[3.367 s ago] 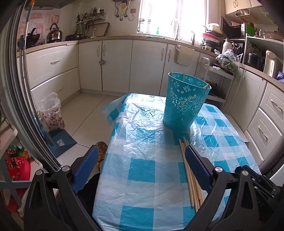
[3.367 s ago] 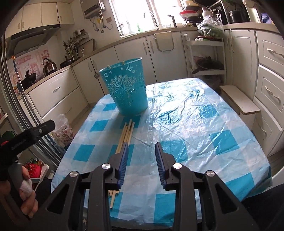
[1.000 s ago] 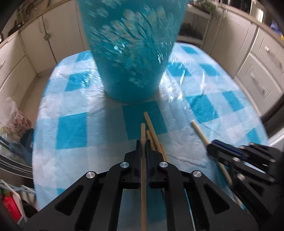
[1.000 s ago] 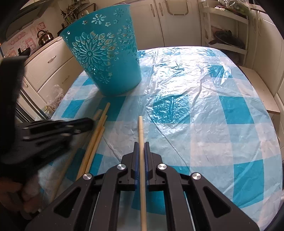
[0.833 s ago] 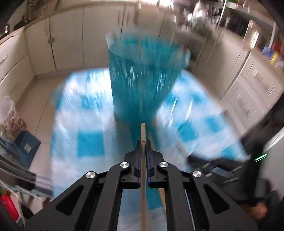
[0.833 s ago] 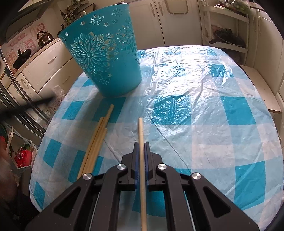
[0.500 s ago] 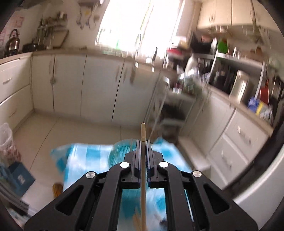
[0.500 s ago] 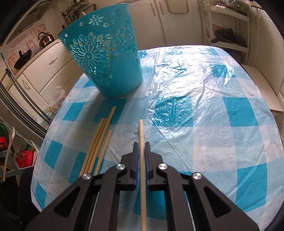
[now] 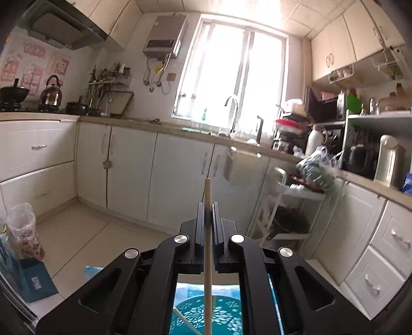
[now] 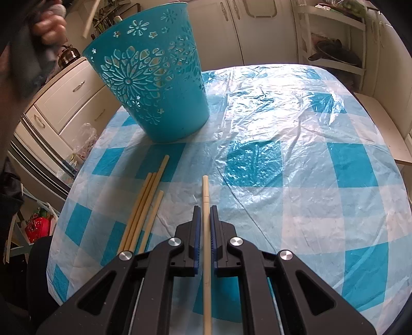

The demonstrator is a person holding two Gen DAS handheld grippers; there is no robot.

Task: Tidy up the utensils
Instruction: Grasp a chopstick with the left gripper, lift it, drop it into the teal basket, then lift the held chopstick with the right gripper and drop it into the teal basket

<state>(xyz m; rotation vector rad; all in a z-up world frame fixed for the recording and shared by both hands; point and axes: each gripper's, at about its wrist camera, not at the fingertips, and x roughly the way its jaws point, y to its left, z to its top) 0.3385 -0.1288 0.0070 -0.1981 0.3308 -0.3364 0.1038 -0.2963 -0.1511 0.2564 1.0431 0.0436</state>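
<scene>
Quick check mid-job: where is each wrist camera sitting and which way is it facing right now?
Left wrist: on the left gripper, raised, facing the kitchen cabinets and window; its chopstick is clamped above the teal basket.
Right wrist: on the right gripper, angled down at the checked table; it clamps another chopstick; a blurred hand shows top left.
Shared: the teal basket.

Little can be read. On the wall above the stove in the left wrist view hang pink paper decorations with red Chinese characters, too blurred and small to make out. The water heater beside the window bears a small dark panel with no legible brand. A small label on the blue box on the floor cannot be read either.
</scene>
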